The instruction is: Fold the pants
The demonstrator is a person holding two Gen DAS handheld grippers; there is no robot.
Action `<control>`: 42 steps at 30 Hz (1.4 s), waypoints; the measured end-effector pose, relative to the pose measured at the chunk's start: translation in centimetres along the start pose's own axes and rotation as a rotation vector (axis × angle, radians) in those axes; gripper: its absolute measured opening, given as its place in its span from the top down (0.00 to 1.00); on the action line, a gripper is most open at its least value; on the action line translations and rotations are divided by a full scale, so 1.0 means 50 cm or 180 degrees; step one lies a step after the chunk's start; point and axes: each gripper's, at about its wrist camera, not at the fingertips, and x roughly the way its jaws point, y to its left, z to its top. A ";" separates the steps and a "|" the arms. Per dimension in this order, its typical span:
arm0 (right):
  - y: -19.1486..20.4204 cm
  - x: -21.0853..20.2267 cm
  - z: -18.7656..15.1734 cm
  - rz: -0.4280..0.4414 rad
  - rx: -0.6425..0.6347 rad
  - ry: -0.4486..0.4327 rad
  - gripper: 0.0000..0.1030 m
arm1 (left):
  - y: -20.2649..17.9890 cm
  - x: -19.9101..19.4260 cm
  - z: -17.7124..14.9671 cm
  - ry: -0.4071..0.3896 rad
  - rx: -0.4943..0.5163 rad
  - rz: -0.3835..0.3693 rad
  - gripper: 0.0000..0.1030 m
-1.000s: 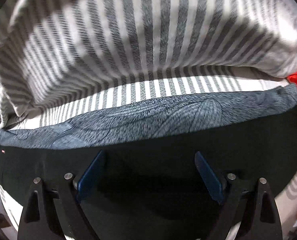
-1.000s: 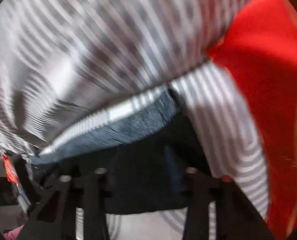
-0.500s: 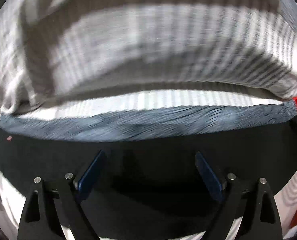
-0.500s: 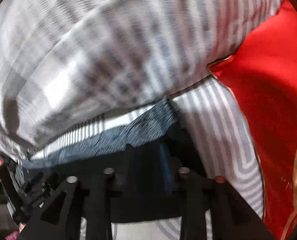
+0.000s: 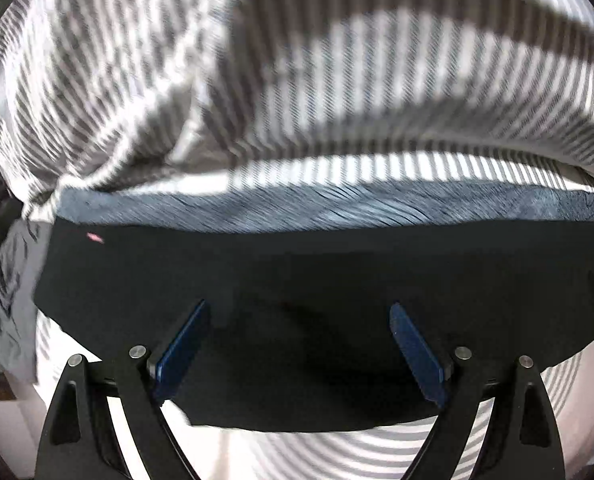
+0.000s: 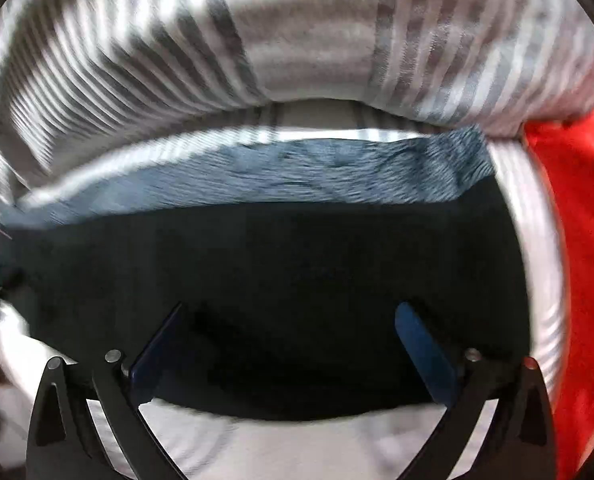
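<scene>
Black pants (image 5: 317,272) lie flat on a striped bed, with a heathered blue layer (image 5: 337,208) along their far edge. My left gripper (image 5: 299,312) is open just above the near part of the black cloth, holding nothing. In the right wrist view the same black pants (image 6: 277,264) and blue layer (image 6: 297,176) fill the middle. My right gripper (image 6: 289,312) is open over the near edge of the cloth and holds nothing.
A grey-and-white striped duvet (image 5: 297,72) is bunched up behind the pants, also in the right wrist view (image 6: 177,40). Red fabric (image 6: 577,240) lies at the right. A crumpled grey garment (image 5: 5,300) lies at the left.
My right gripper has opened from nearly shut to wide and swung to face the pants squarely. My left gripper stayed open and shifted slightly right.
</scene>
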 end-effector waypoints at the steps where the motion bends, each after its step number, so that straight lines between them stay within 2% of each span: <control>1: 0.006 -0.013 -0.008 0.0105 0.0110 -0.0027 0.00 | 0.019 -0.002 0.006 -0.0044 0.0001 0.0031 0.11; 6: 0.085 -0.030 -0.066 0.0280 0.0300 -0.0048 0.00 | 0.120 0.032 0.034 -0.0127 0.0150 0.0251 0.11; 11: 0.190 -0.013 -0.097 0.0348 0.0495 -0.0132 0.00 | 0.219 0.130 0.058 -0.0004 0.0119 0.0308 0.11; 12: 0.201 -0.013 -0.104 0.0381 0.0532 -0.0135 0.00 | 0.239 0.158 0.064 -0.0009 0.0143 0.0371 0.11; 14: 0.289 0.021 -0.108 0.0419 0.0563 -0.0141 0.00 | 0.266 0.206 0.067 0.0011 0.0206 0.0534 0.11; 16: 0.350 0.065 -0.106 0.0462 0.0569 -0.0082 0.00 | 0.313 0.224 0.074 -0.0002 0.0100 0.0183 0.10; 17: 0.382 0.091 -0.110 0.0428 0.0597 -0.0043 0.00 | 0.330 0.216 0.078 0.0003 0.0070 0.0118 0.10; 19: 0.390 0.105 -0.124 0.0242 0.0678 -0.0019 0.00 | 0.353 0.186 0.080 -0.0052 0.0171 0.0108 0.10; 22: 0.407 0.107 -0.127 0.0102 0.0632 -0.0091 0.00 | 0.403 0.125 0.077 -0.0292 0.0361 -0.0073 0.10; 24: 0.415 0.109 -0.127 0.0035 0.0567 -0.0075 0.00 | 0.448 0.106 0.078 -0.0367 0.0372 -0.0159 0.10; 27: 0.428 0.115 -0.124 -0.0114 0.0443 -0.0013 0.00 | 0.523 0.119 0.092 -0.0324 0.0238 -0.0139 0.10; 30: 0.437 0.121 -0.123 -0.0214 0.0373 0.0009 0.00 | 0.586 0.146 0.107 -0.0213 0.0034 -0.0187 0.25; 37: 0.459 0.138 -0.120 -0.0350 0.0240 0.0016 0.00 | 0.666 0.205 0.123 0.0022 -0.0230 -0.0512 0.25; 42: 0.466 0.143 -0.115 -0.0372 0.0239 0.0014 0.00 | 0.704 0.243 0.137 0.0097 -0.0333 -0.0584 0.25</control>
